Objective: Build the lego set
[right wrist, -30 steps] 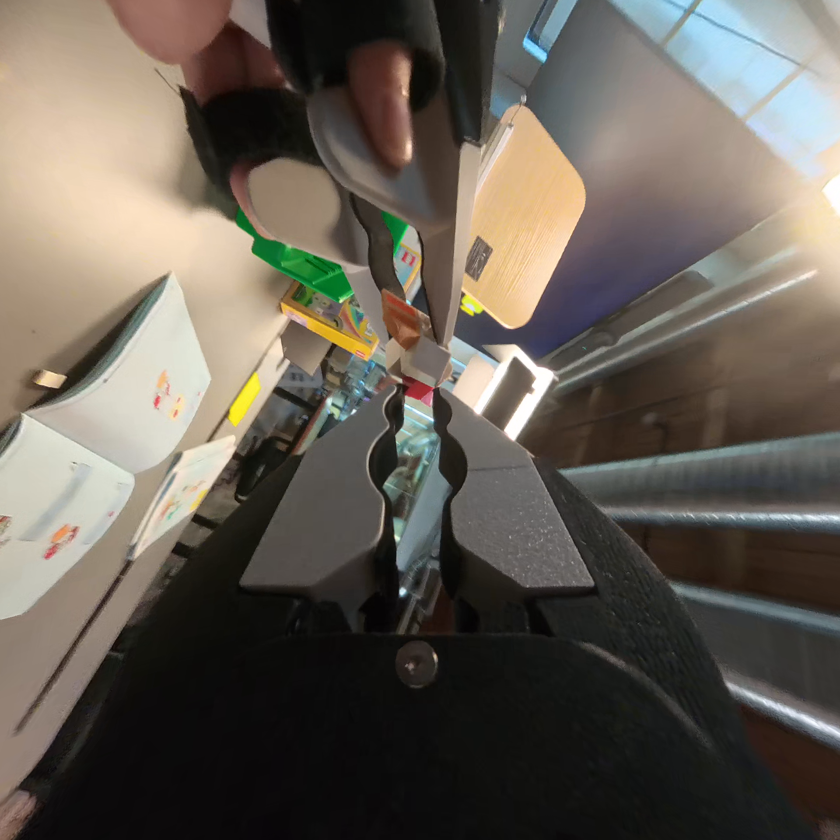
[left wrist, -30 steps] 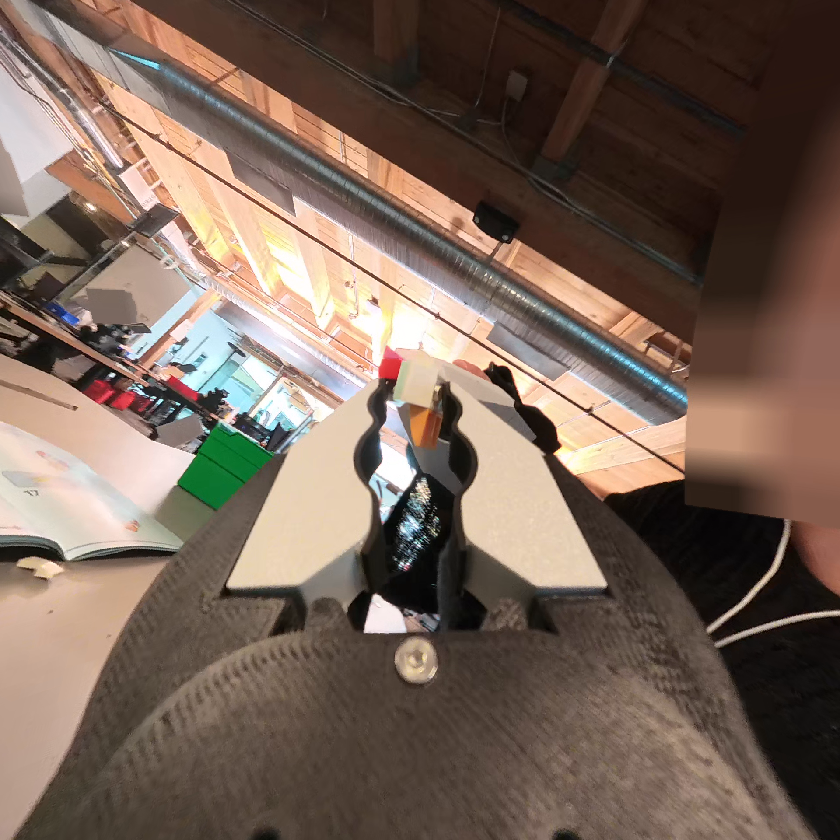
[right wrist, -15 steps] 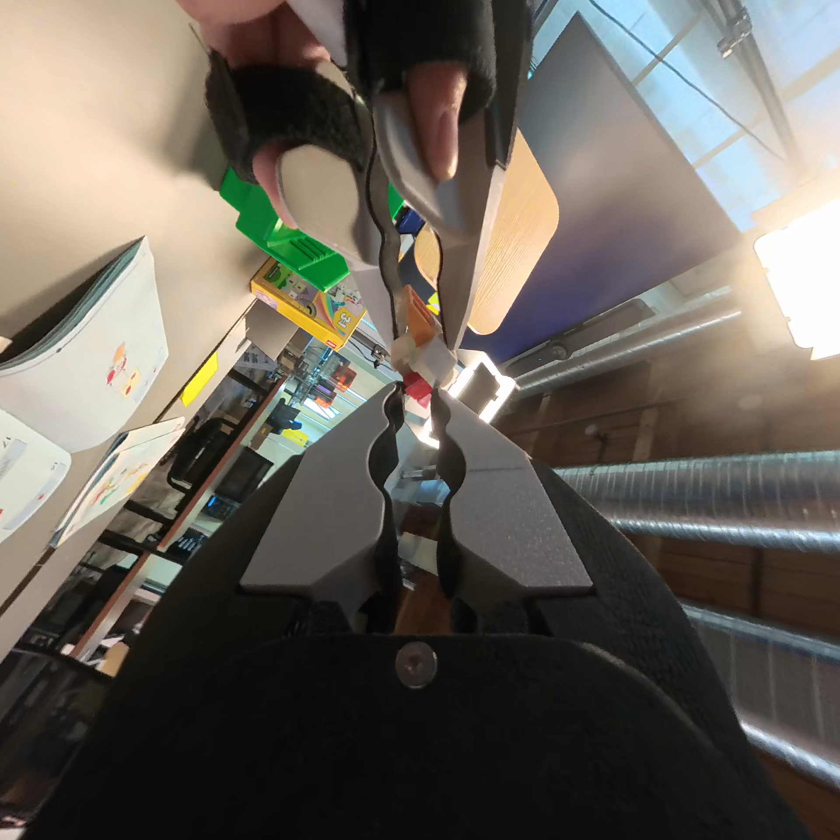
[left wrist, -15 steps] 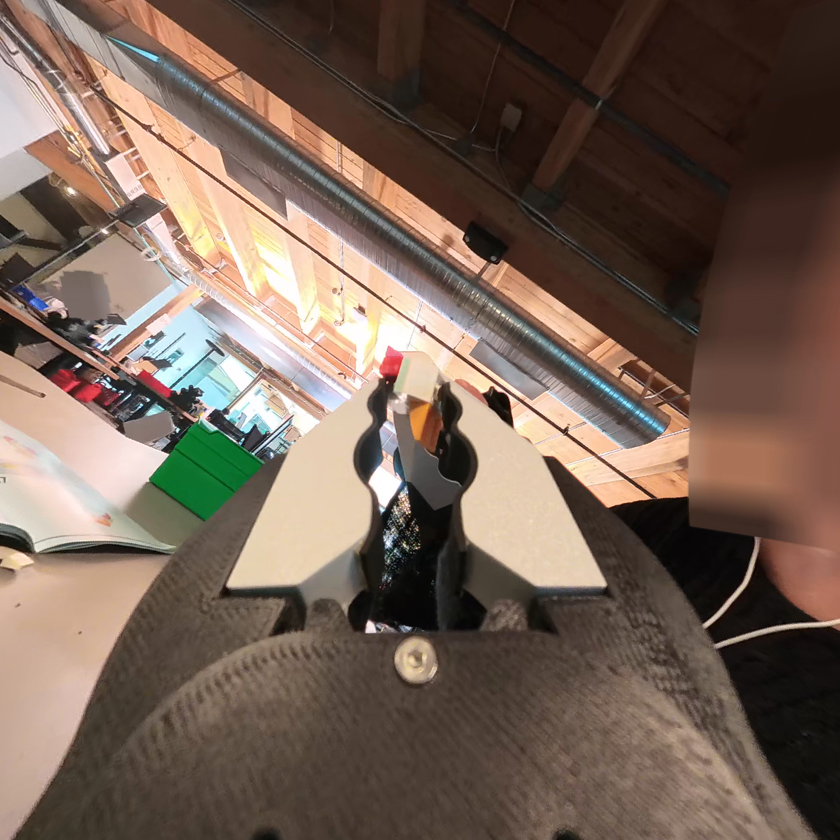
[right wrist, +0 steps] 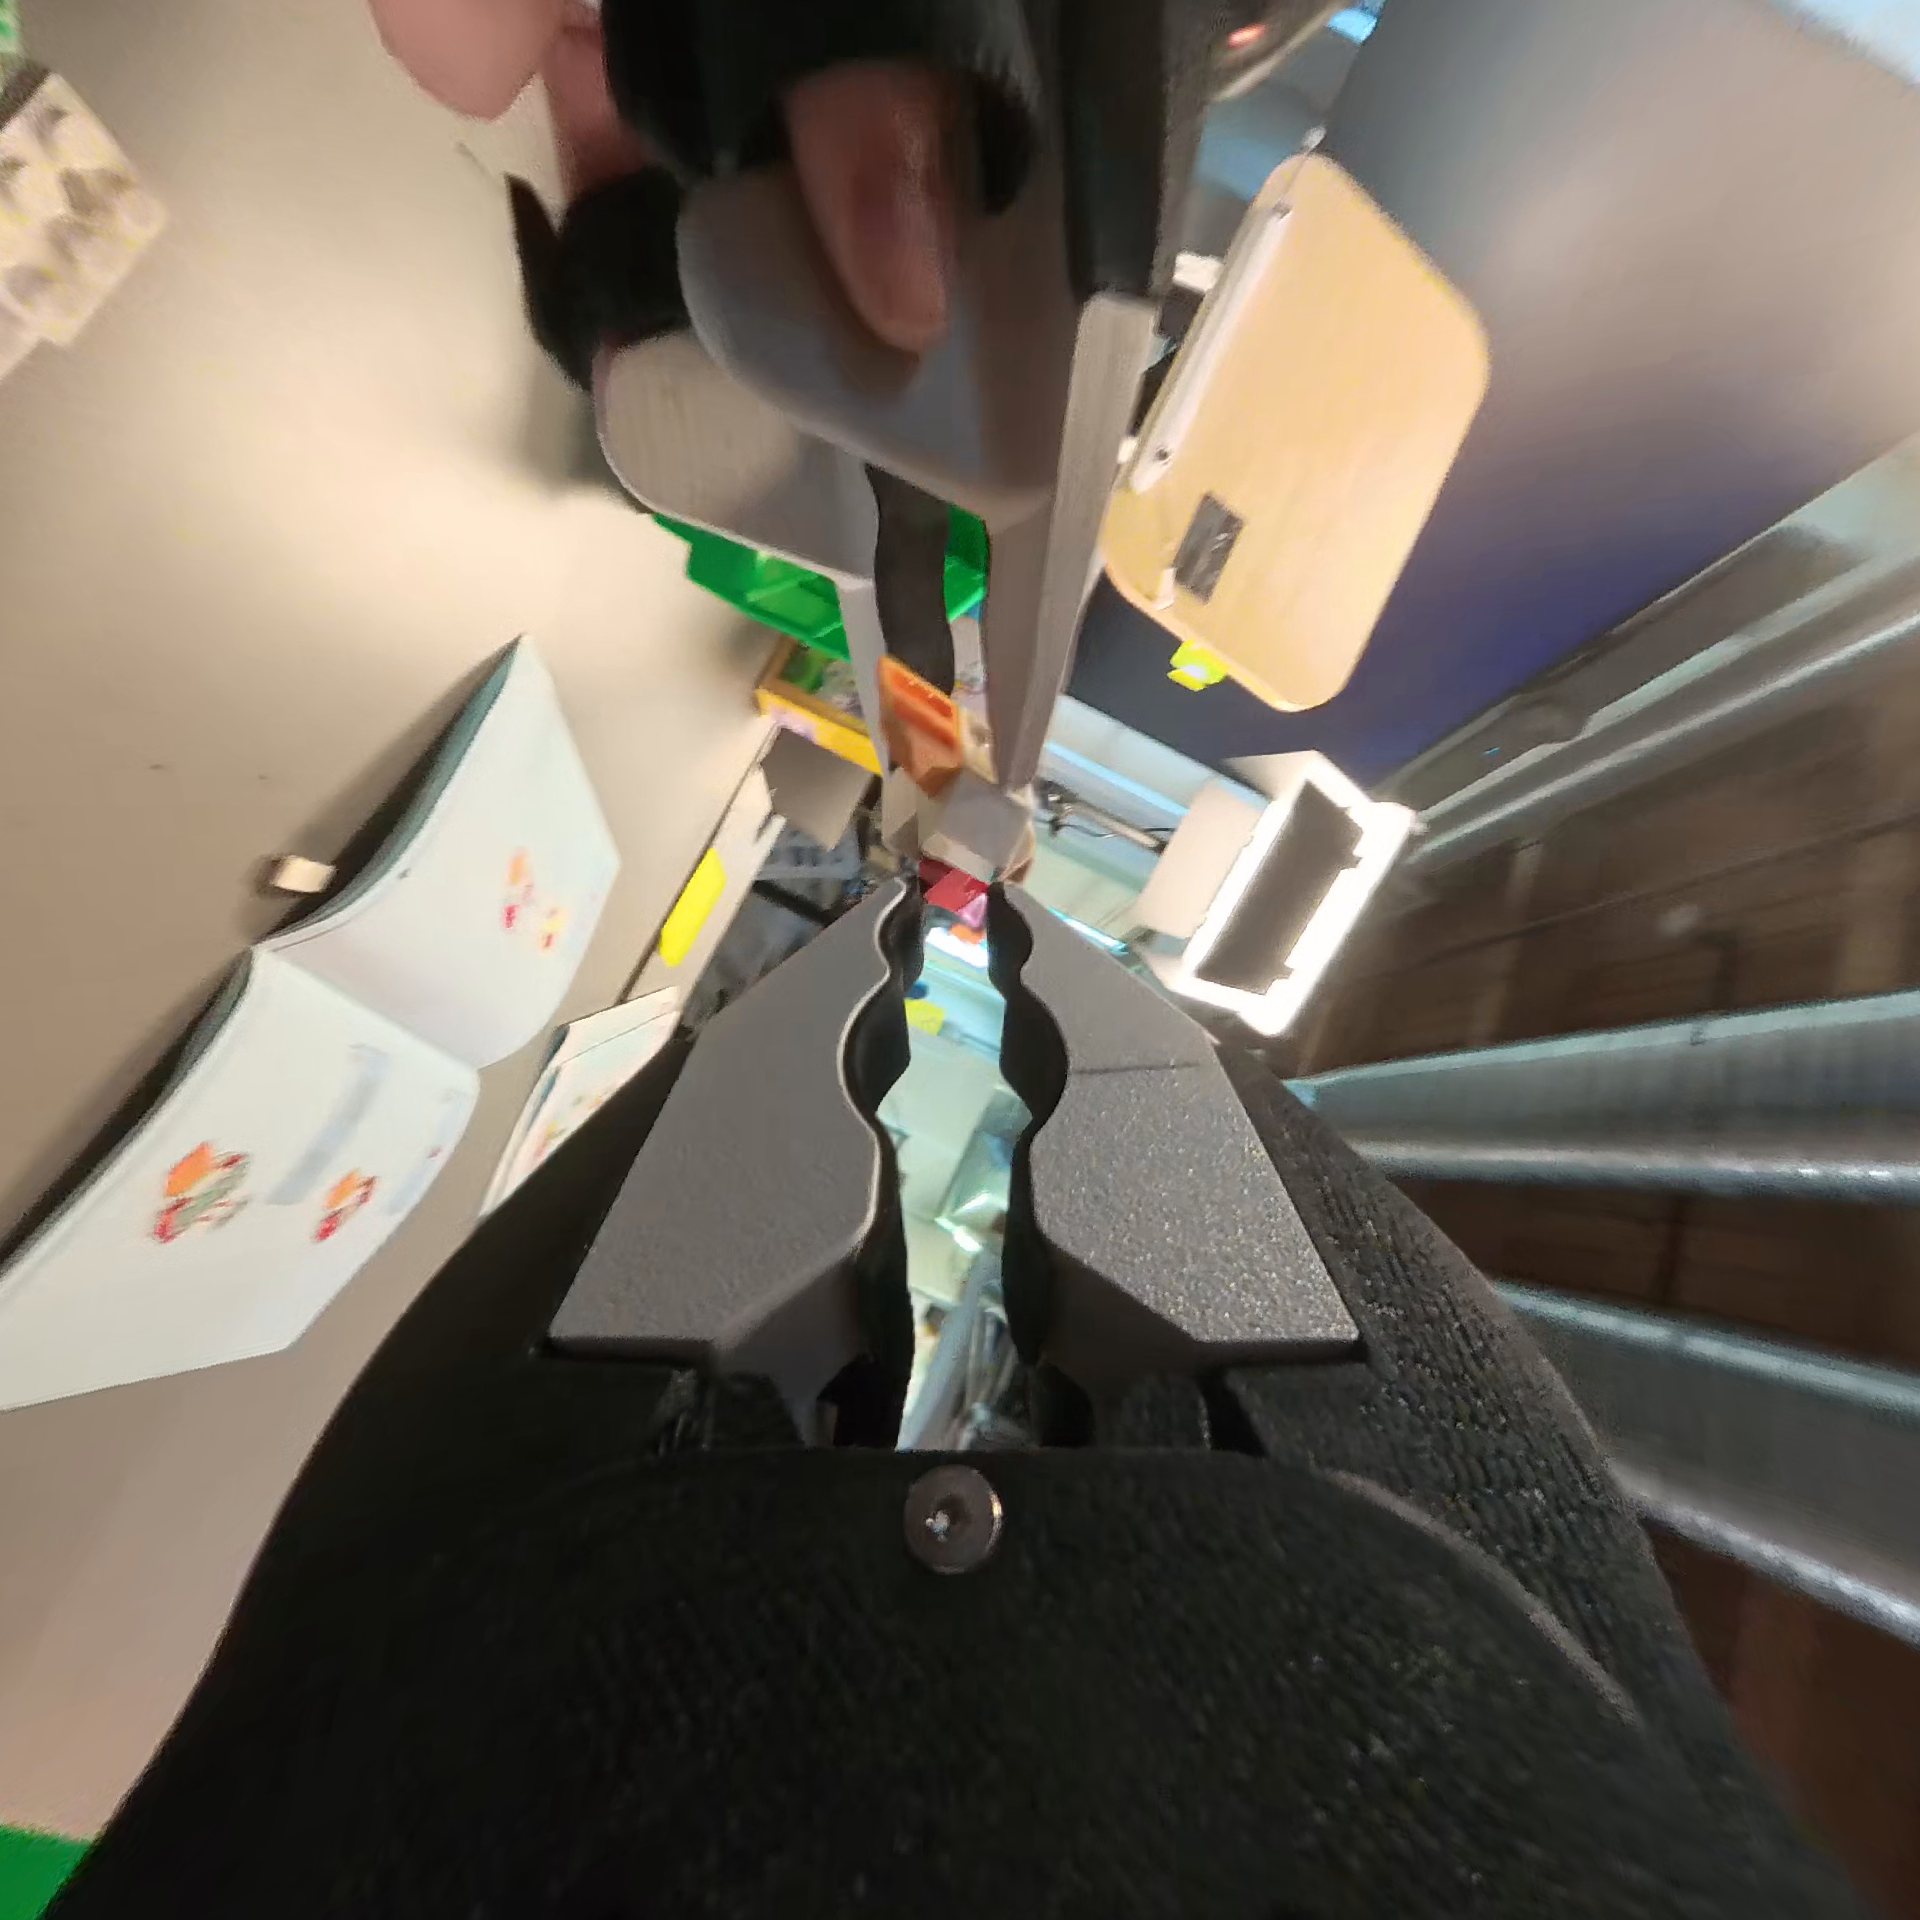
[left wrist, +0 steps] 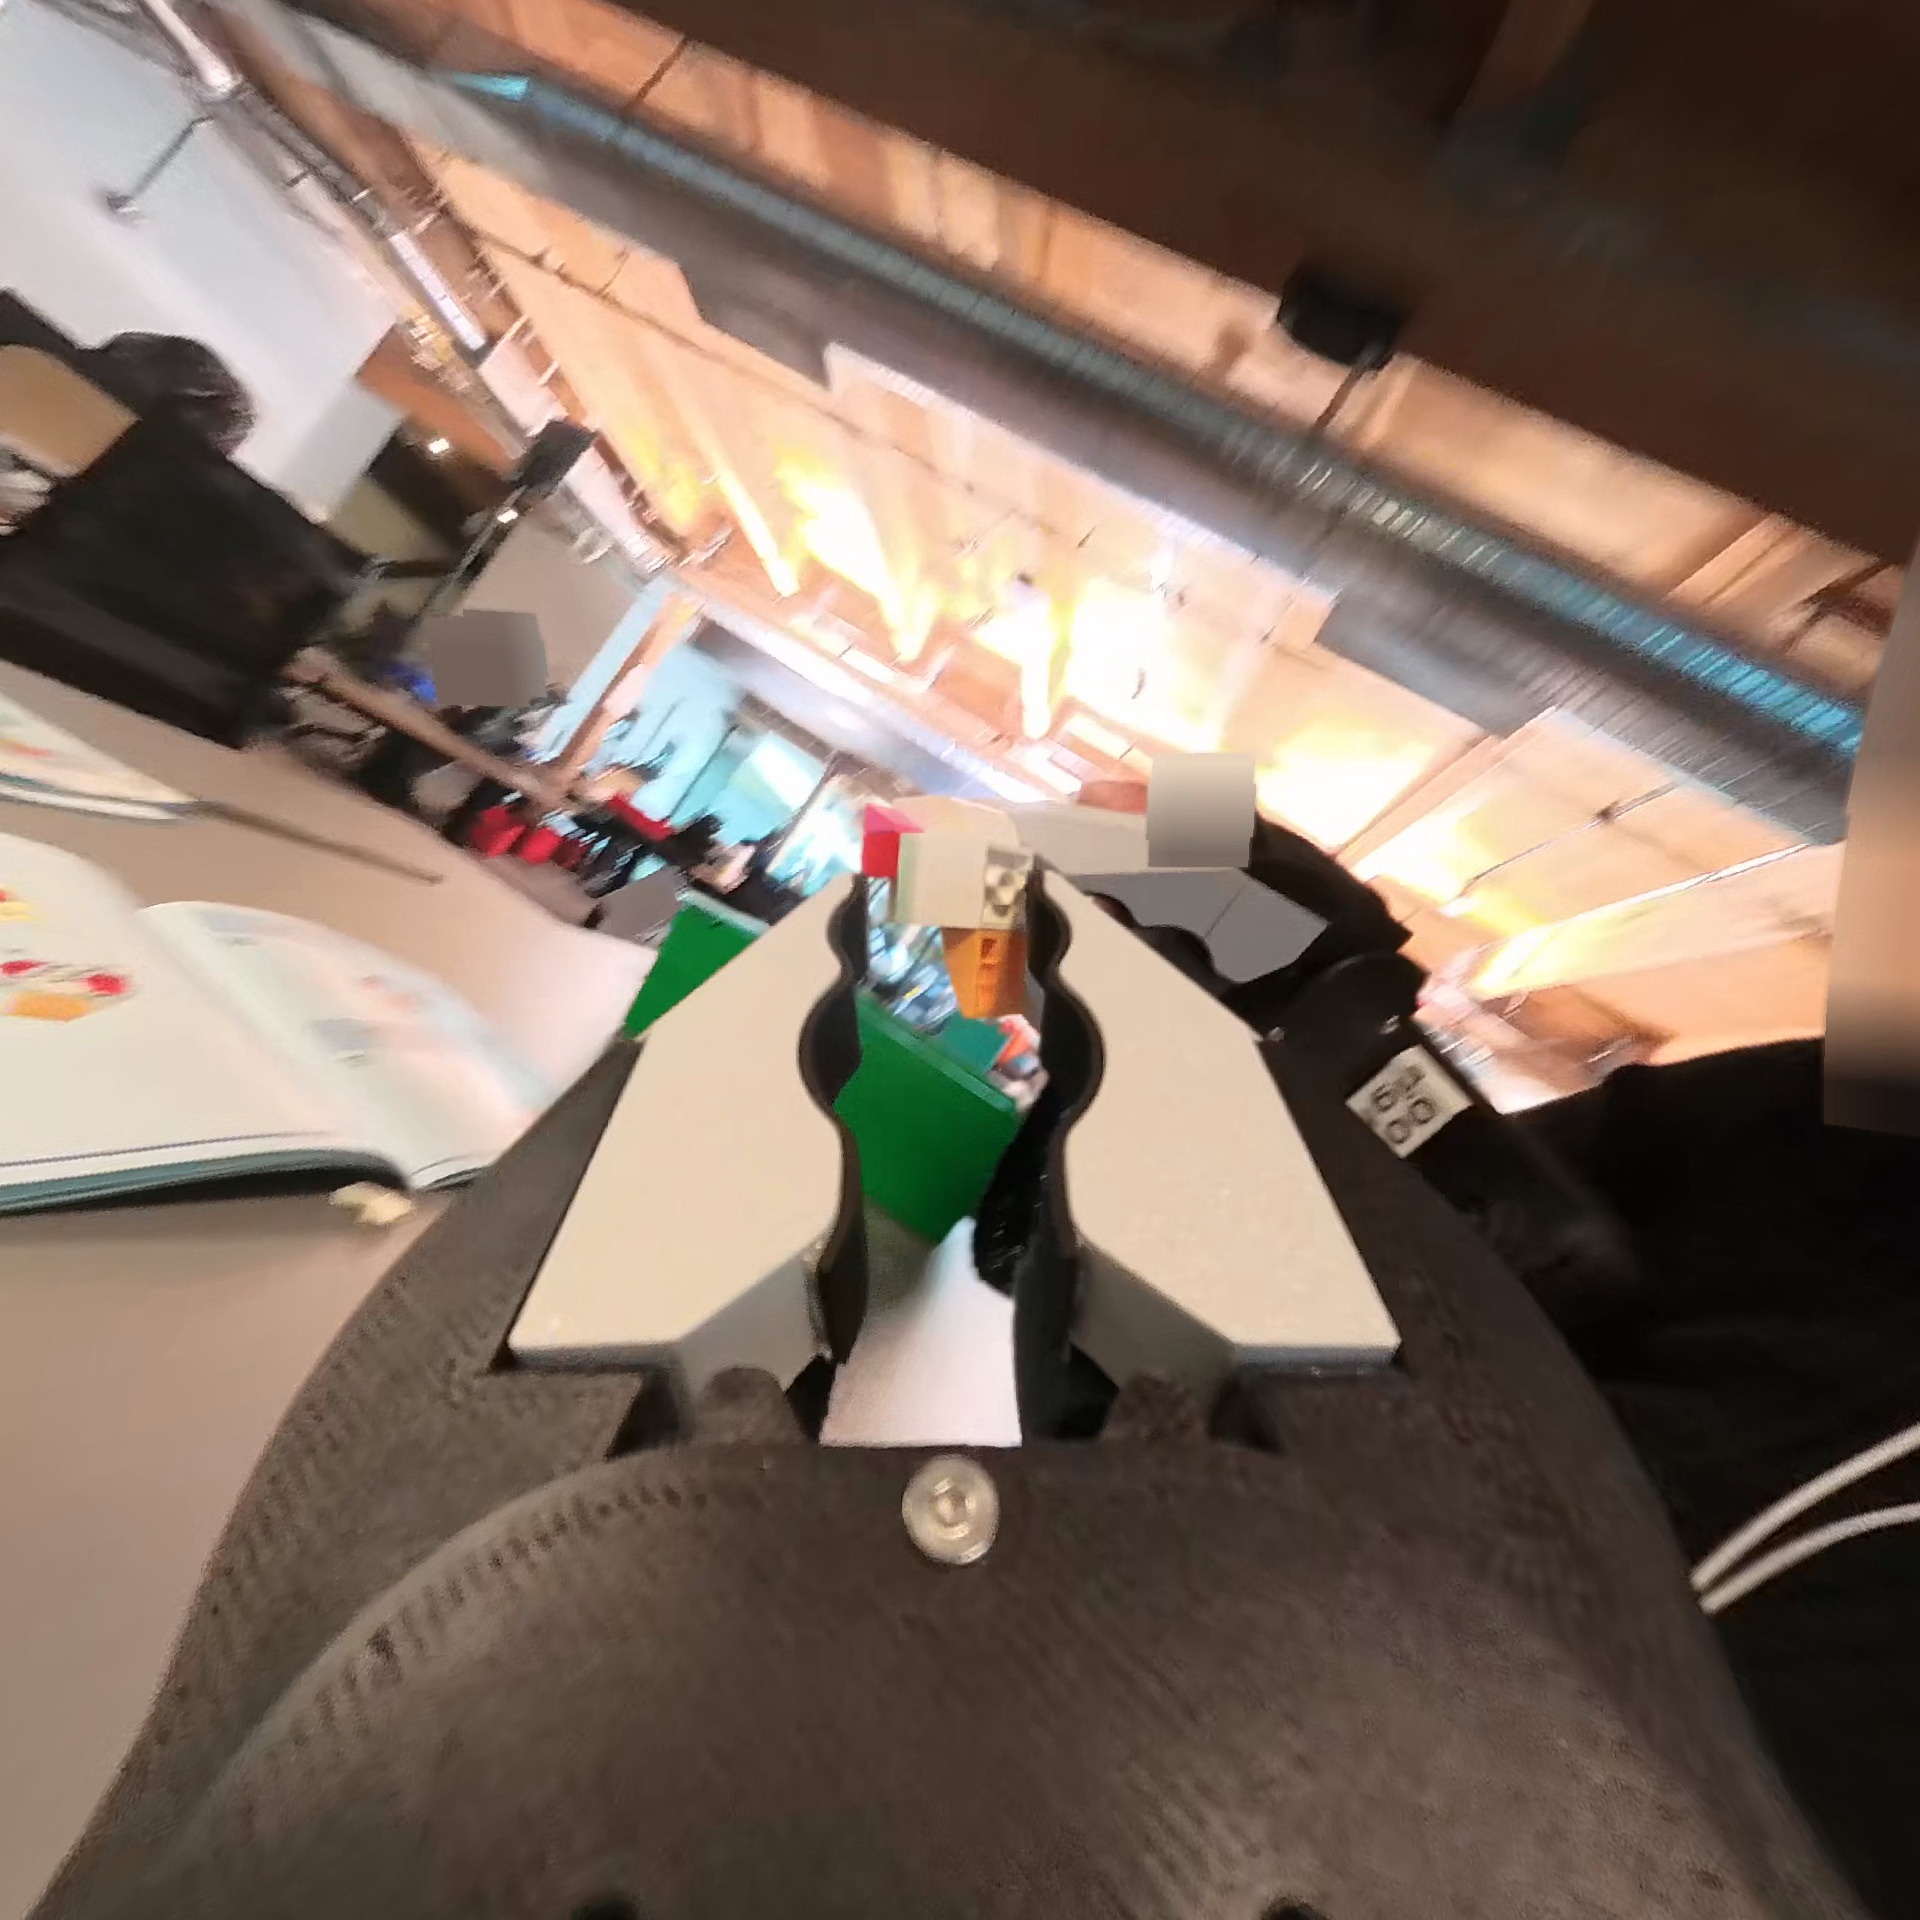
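Between both tips, lego piece (left wrist: 961,883) pinched by left gripper (left wrist: 948,894), right gripper (right wrist: 951,896) narrow at its red end

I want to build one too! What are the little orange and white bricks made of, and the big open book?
The orange brick and white brick look like hard, smooth plastic: sharp moulded edges, flat even colour, a slight shine. The open book on the table looks like paper with a smooth, perhaps glossy finish: thin, curving printed pages. Blur leaves the sheen uncertain.

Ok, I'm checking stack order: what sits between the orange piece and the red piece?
A pale grey brick, in the left tool's grip; the right wrist view shows it best.
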Action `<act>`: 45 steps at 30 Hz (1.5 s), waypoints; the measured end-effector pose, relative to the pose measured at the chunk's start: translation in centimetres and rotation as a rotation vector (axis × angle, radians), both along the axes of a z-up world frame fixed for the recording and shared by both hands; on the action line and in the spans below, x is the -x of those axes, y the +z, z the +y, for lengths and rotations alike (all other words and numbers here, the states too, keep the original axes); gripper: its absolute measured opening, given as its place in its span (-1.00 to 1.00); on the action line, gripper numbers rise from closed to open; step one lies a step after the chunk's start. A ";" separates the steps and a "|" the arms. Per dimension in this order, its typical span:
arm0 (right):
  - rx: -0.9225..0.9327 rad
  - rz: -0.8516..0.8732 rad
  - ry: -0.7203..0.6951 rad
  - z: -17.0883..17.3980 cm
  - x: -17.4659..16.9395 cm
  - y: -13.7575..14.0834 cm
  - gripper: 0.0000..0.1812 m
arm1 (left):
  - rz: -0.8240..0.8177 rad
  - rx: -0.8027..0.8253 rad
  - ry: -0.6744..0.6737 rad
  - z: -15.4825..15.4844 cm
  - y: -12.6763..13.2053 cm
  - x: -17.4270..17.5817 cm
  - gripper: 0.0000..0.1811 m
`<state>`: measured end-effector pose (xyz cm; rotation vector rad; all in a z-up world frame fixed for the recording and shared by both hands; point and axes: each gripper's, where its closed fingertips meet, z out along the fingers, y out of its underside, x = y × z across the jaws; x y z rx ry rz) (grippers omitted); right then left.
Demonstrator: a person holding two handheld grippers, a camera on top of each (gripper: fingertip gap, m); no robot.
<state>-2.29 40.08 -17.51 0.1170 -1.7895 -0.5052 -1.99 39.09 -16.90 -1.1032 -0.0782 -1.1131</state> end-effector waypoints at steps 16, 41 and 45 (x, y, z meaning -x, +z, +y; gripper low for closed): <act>0.019 -0.046 -0.009 0.3 -0.3 -1.0 -0.89 | 0.193 0.072 0.055 0.8 -1.4 -1.4 -0.69; -0.383 0.030 0.103 -1.8 0.6 1.7 -0.87 | 0.122 -0.124 0.075 -1.4 1.3 -0.9 -0.70; -0.380 0.014 0.129 -2.3 0.4 2.1 -0.86 | 0.103 -0.163 0.044 -2.0 1.8 -1.2 -0.71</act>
